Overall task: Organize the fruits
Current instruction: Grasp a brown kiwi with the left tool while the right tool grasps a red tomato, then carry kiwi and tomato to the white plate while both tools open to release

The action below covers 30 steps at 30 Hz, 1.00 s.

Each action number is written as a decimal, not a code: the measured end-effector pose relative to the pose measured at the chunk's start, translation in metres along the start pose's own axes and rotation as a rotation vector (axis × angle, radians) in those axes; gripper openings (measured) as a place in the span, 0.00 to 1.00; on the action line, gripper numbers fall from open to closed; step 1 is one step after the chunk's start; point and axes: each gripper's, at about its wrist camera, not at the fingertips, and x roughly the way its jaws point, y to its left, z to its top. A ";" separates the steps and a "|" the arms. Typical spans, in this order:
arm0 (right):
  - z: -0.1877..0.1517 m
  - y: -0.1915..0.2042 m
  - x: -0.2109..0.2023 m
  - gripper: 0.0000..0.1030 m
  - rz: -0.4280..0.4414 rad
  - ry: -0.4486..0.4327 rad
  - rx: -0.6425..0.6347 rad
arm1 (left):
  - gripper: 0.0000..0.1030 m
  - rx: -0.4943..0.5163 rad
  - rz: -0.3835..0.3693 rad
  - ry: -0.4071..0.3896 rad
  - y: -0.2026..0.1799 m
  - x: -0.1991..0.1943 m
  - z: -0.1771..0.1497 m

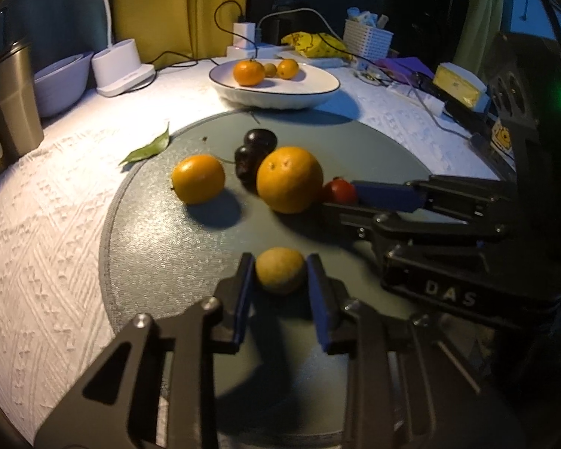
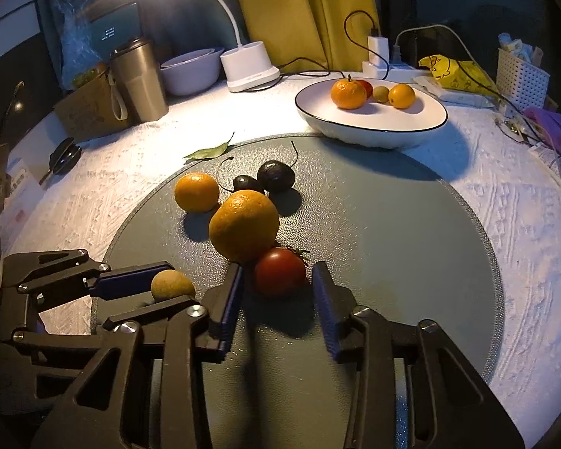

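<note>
The left tool (image 1: 280, 275) is clenched on a small round yellow-green fruit (image 1: 280, 270), presumably for carrying to the shallow white black-rimmed plate (image 1: 318, 91) far ahead, where sorted fruit already lies. The right tool (image 2: 276, 280) brackets a small red tomato (image 2: 279, 276); a sliver of gap is seen at its right pad (so the grip cannot be judged firm). Just beyond the tomato a large orange (image 2: 244, 226) touches it. The round grey mat (image 2: 392, 243) on the surface is partly cut off, and two dark fruits (image 2: 269, 179) are hard to identify.
</note>
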 end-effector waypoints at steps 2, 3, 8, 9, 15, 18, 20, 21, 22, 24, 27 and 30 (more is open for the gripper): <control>0.000 0.000 0.000 0.30 0.002 0.001 -0.002 | 0.28 0.003 -0.002 -0.002 -0.002 0.000 0.001; 0.000 -0.001 0.000 0.30 0.003 0.001 -0.003 | 0.28 0.005 -0.003 -0.005 -0.003 -0.001 0.001; 0.001 -0.003 -0.001 0.29 0.006 -0.005 -0.003 | 0.28 0.009 -0.001 -0.015 -0.005 -0.003 0.004; 0.002 -0.004 -0.002 0.29 0.005 -0.007 -0.002 | 0.28 0.009 0.000 -0.017 -0.005 -0.004 0.005; 0.006 -0.012 -0.010 0.29 -0.001 -0.033 0.011 | 0.28 0.012 0.004 -0.031 -0.005 -0.007 0.012; 0.010 -0.016 -0.015 0.29 -0.007 -0.048 0.017 | 0.28 0.011 0.001 -0.047 -0.005 -0.010 0.017; 0.012 -0.020 -0.018 0.29 -0.010 -0.057 0.021 | 0.28 0.012 -0.008 -0.060 -0.004 -0.013 0.020; 0.013 -0.022 -0.019 0.29 -0.011 -0.061 0.023 | 0.28 0.014 -0.009 -0.068 -0.004 -0.014 0.022; 0.014 -0.024 -0.020 0.29 -0.013 -0.067 0.026 | 0.28 0.017 -0.007 -0.075 -0.005 -0.016 0.024; 0.016 -0.027 -0.022 0.29 -0.015 -0.075 0.031 | 0.28 0.022 -0.002 -0.083 -0.005 -0.017 0.028; 0.020 -0.033 -0.025 0.29 -0.019 -0.085 0.036 | 0.28 0.021 0.005 -0.090 -0.004 -0.017 0.034; 0.024 -0.038 -0.028 0.29 -0.022 -0.099 0.041 | 0.28 0.019 0.011 -0.098 -0.002 -0.017 0.041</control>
